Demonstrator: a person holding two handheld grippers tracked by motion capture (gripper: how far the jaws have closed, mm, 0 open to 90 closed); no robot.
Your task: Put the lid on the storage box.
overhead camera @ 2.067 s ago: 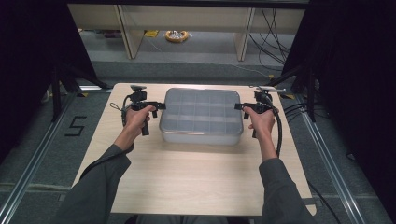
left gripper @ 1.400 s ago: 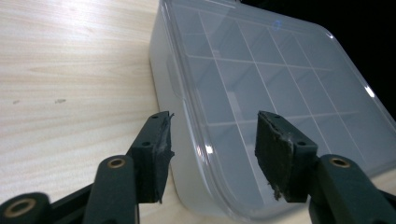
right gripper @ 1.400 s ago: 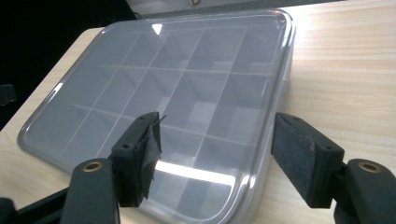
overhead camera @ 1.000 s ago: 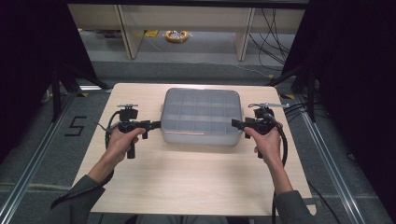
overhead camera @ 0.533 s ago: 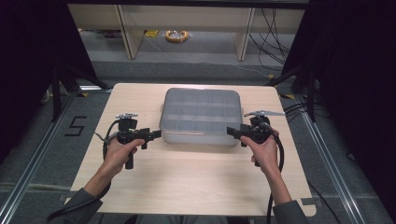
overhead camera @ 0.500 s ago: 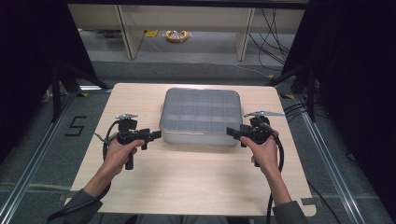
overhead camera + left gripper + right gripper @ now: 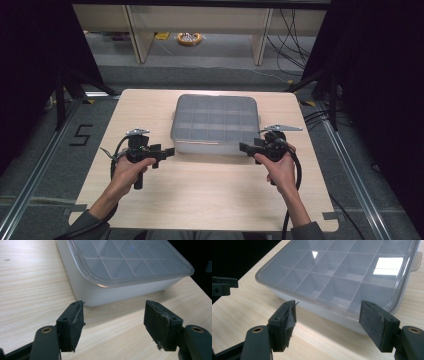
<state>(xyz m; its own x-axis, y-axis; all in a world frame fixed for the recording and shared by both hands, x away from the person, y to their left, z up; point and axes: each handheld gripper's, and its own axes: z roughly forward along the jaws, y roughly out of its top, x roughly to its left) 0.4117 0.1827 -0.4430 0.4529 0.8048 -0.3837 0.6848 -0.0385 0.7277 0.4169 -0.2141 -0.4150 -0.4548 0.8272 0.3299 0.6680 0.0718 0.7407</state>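
A clear lidded box (image 7: 215, 122) with many divided compartments stands in the middle of the wooden table (image 7: 210, 195). My left gripper (image 7: 169, 150) hovers just off the box's near left corner and points right. Its jaws have just been opening, and nothing is between them. In the left gripper view the box (image 7: 120, 270) lies beyond the left gripper (image 7: 113, 315), apart from its pads. My right gripper (image 7: 244, 147) stands open off the near right corner and points left. In the right gripper view the box (image 7: 342, 272) lies just past the right gripper (image 7: 328, 315).
The near half of the table is bare wood. Dark floor and metal rails (image 7: 30, 185) flank the table. Shelf legs and a yellow cable coil (image 7: 189, 38) sit beyond the far edge. The other gripper (image 7: 222, 287) shows at the left edge of the right gripper view.
Both hands have drawn back from the box's sides toward the person and now sit by its near corners. The left jaws stand wider. The box has stayed in place.
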